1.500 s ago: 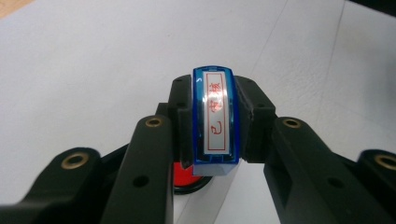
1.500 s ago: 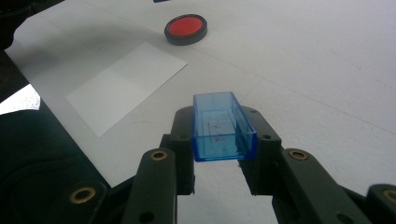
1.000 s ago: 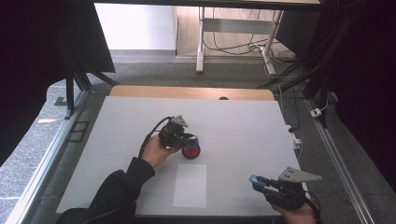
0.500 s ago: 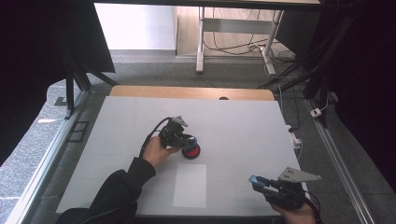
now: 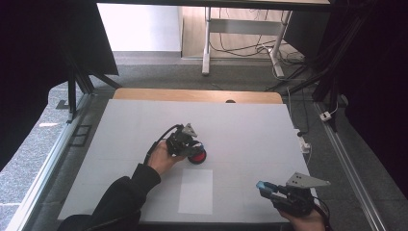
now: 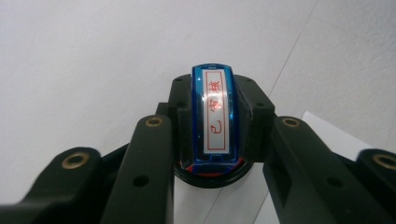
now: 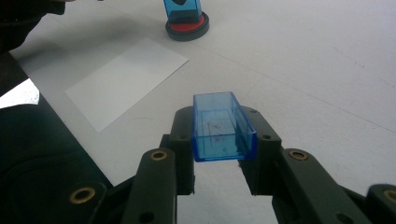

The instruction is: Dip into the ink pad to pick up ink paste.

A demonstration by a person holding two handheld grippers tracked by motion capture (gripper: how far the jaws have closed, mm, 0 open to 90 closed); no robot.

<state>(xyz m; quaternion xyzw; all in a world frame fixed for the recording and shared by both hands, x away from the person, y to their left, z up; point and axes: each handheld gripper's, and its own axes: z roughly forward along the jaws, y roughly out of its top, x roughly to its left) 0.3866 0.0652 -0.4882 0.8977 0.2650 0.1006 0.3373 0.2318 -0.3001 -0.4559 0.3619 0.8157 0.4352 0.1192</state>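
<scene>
Left gripper [image 6: 212,140] clenched on the blue translucent plastic stamp [image 6: 212,116], pressed upright into the round red ink pad [image 5: 197,157]. The white paper sheet [image 5: 196,190] lies just nearer the person. Right gripper [image 7: 219,154] grasps the blue translucent stamp cap [image 7: 222,126], well apart.

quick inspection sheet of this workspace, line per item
surface: white table, bare but for the job's things
job's things: blue stamp standing on red ink pad; blue cap; white paper lying flat near the front edge
clutter: nothing seen
grippers: left gripper shut on the stamp; right gripper shut on the cap, near the front right corner
cables: black cable looping from the left gripper; more cables on the floor beyond the table
surroundings: dark curtains at both sides, desk legs behind
</scene>
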